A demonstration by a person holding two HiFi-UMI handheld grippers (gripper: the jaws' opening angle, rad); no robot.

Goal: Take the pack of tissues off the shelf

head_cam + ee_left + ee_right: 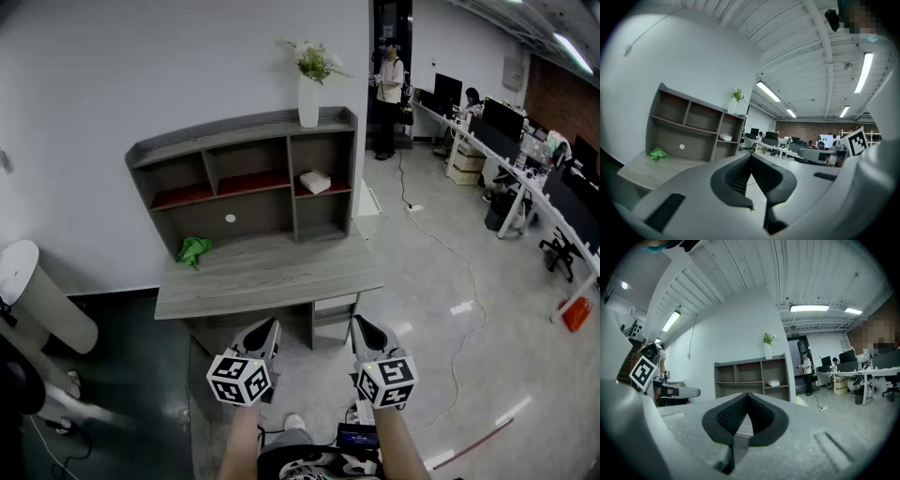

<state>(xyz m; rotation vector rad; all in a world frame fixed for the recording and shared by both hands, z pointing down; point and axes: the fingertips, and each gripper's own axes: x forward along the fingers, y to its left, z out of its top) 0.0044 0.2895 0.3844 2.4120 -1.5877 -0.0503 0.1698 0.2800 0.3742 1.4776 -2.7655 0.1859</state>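
- The left gripper (267, 330) is held low in front of the desk; in the left gripper view (751, 157) its two dark ribbed pads are pressed together at the tips with nothing between them.
- The right gripper (366, 333) sits beside it, well apart from the furniture; the right gripper view (748, 397) shows its jaws likewise closed on nothing.
- The small white pack of tissues (315, 182) lies on the red-lined board in the upper right compartment of the grey wooden shelf unit (292, 202), alone in that compartment and far from both grippers. It also shows in the left gripper view (725, 137) and the right gripper view (774, 383).
- The shelf unit stands at the back of a grey wood-grain desk top (272, 277), against the white wall.
- A tall white vase with green sprigs (308, 101) stands upright on top of the unit, above the tissues' compartment.
- A crumpled bright green thing (194, 249), perhaps a cloth, lies on the desk top at the left, just before the lower shelf opening.
- A person in a pale top (388, 89) stands in the doorway beyond the unit.
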